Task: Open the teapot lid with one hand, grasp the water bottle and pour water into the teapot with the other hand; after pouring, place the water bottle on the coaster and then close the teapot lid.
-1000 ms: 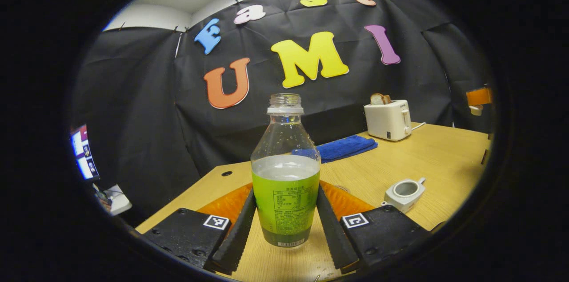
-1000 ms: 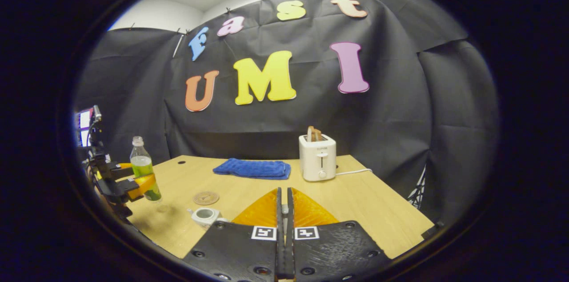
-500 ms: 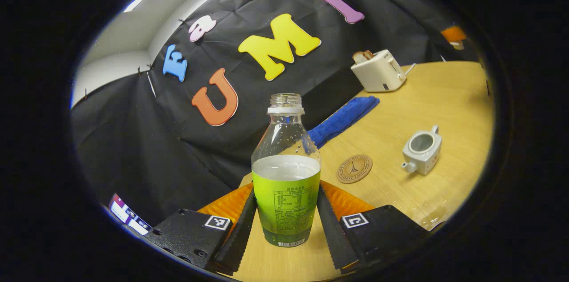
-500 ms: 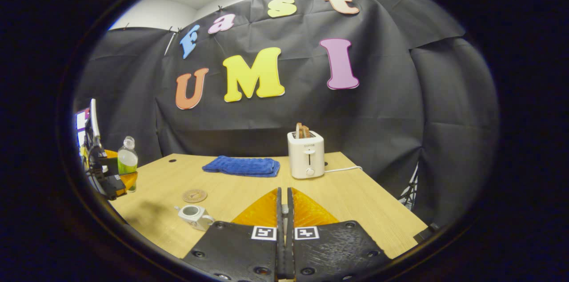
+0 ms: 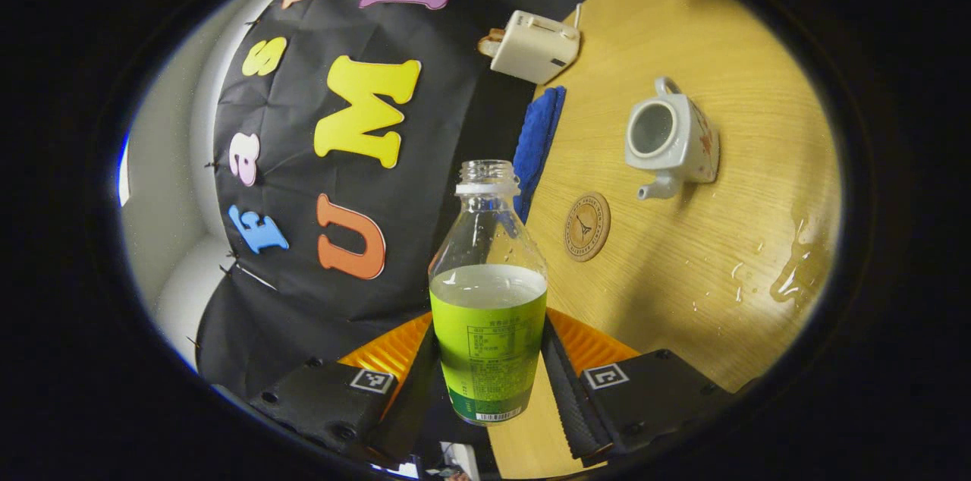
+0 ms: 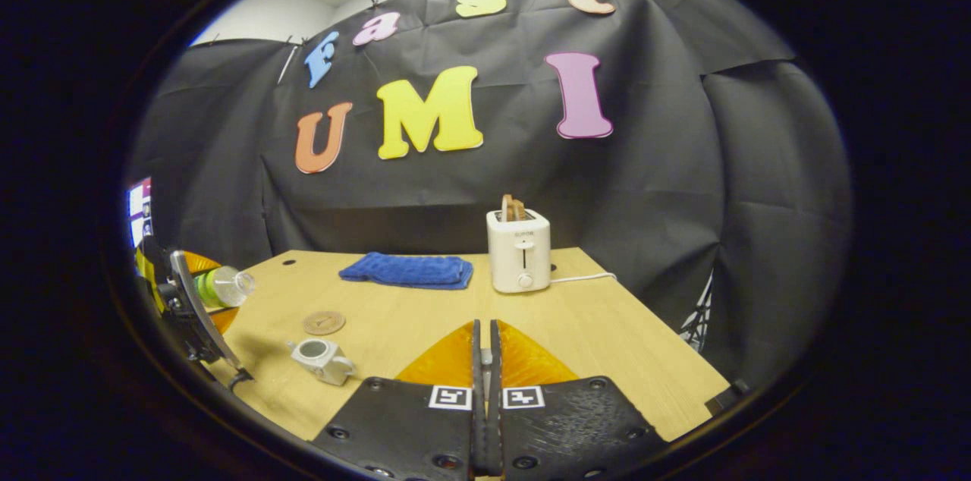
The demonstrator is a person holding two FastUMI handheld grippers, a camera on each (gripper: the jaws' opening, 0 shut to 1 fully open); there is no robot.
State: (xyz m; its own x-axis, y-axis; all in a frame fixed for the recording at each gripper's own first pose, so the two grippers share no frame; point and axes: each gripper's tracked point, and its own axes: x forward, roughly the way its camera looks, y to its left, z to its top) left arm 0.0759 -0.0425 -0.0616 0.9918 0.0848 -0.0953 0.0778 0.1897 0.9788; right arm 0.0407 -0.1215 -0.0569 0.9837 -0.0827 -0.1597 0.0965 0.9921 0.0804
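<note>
Bright overhead light, sharp focus, strong fisheye bending at edges.

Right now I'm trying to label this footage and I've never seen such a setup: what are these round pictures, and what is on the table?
A person holds a two-finger gripper in each hand, and a fisheye camera rides on each one. In the left gripper view, the left gripper clamps an uncapped water bottle, tipped over towards the table; the right gripper view shows it tilted at the left. The right gripper is closed, with a small pale piece between its fingers, possibly the teapot lid. On the wooden table lie an open white teapot, a round coaster, a blue cloth, a toaster and some spilled water.
</note>
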